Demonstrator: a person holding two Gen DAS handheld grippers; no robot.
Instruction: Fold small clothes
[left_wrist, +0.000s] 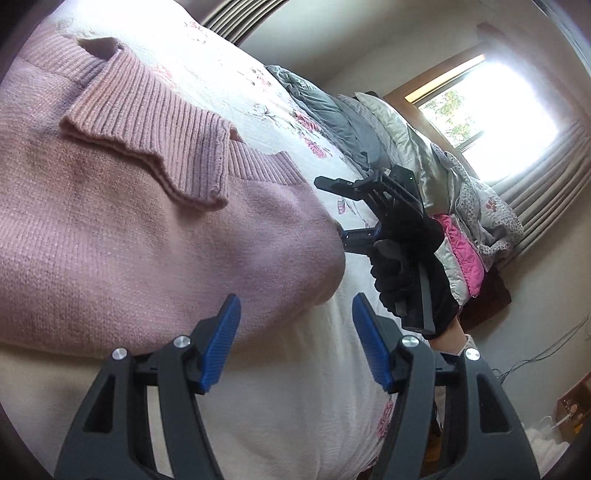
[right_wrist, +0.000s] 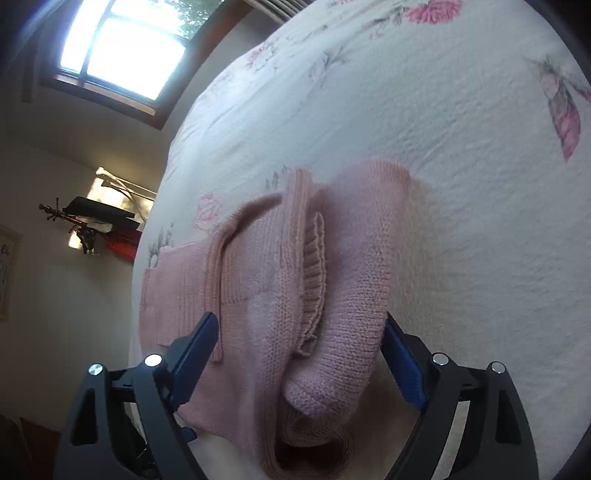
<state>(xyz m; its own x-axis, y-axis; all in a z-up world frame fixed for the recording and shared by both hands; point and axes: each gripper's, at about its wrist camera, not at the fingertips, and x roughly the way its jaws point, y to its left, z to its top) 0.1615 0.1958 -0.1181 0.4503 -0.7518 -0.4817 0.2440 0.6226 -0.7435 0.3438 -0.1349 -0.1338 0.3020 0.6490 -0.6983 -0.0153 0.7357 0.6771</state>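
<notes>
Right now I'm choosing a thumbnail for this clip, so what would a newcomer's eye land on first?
The pink ribbed-knit sweater fills most of the left wrist view, lying on the white floral bedspread with a ribbed edge flopped over. The open right gripper straddles its bunched folds, blue pads on either side, while the open left gripper sits at its edge. Beyond lie a bright window and rumpled grey and pink bedding.

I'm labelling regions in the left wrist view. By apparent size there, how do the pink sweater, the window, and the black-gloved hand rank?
1. pink sweater, by far the largest.
2. window and black-gloved hand: similar apparent size, and the window is much farther away, so I won't rank them.
</notes>
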